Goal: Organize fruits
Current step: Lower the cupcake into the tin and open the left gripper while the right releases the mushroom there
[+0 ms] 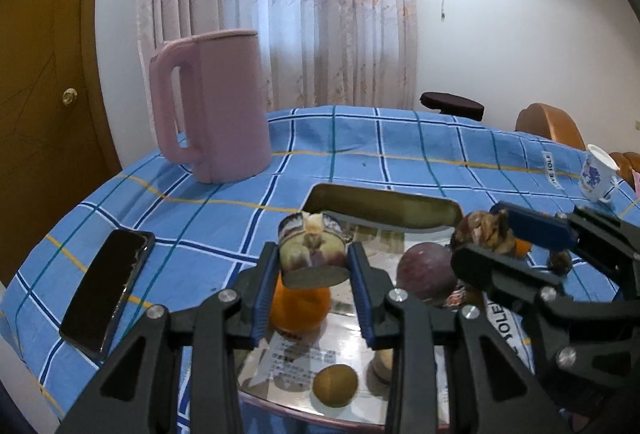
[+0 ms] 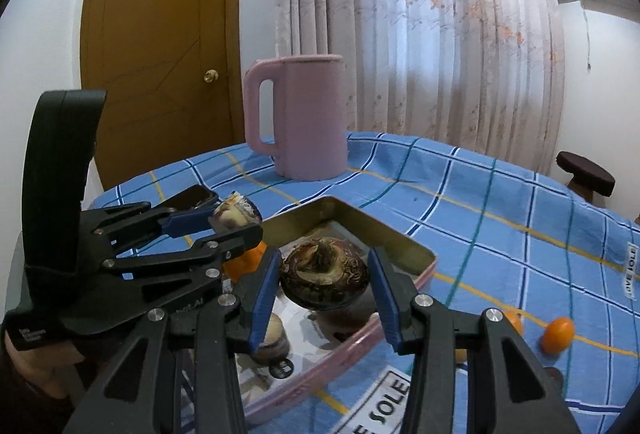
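- Your left gripper (image 1: 313,266) clamps a pale purple-white fruit (image 1: 312,246) above the tin tray (image 1: 400,203).
- Your right gripper (image 2: 326,290) sits half-open around a brown fruit (image 2: 324,274); contact unclear.

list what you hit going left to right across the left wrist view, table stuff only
black phone → pink kettle → pale fruit in the left gripper → round dark purple fruit in the metal tin → brown fruit in the right gripper → floral cup
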Available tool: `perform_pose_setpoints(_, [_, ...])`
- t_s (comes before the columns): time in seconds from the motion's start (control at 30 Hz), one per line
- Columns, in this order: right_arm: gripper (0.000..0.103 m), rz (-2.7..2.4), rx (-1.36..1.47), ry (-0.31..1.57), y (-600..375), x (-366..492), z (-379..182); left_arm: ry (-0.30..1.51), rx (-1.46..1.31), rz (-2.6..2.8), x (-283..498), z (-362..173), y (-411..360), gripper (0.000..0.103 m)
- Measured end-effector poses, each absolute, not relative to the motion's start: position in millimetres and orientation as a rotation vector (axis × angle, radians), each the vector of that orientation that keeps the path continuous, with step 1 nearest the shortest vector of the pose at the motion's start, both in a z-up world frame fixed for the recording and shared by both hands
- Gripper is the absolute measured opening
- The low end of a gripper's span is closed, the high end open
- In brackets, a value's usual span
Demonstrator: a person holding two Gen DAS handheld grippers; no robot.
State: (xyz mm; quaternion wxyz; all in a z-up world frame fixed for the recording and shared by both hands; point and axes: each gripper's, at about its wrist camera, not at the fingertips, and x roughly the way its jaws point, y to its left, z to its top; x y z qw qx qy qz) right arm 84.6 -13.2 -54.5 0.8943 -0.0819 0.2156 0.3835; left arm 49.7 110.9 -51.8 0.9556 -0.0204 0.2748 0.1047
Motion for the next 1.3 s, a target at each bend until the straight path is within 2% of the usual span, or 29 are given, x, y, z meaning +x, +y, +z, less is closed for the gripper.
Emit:
perform_pose_setpoints(0.63, [0.047, 0.845, -0.212, 0.527, 5, 87, -73, 0.631, -0.042, 0.194, 53, -69, 118, 0.037])
perform_pose_setpoints(0.7, [0.047, 0.848, -0.214, 0.537, 5, 88, -74, 0.64, -0.047, 0.193, 55, -71, 120, 0.041])
perform_pose_setpoints(1.17, [0.049, 0.888, -0.2, 0.591, 7, 95, -80, 0.655, -0.076, 0.173, 53, -73, 123, 0.042])
perform_pose_setpoints(1.27, [0.057, 0.874, -0.186, 0.592, 3, 97, -79, 0.659, -0.095, 0.157, 52, -73, 124, 0.05])
perform_pose_setpoints(1.3, [0.057, 0.87, -0.181, 0.585, 1, 97, -79, 0.66, -0.105, 0.139, 51, -72, 124, 0.058])
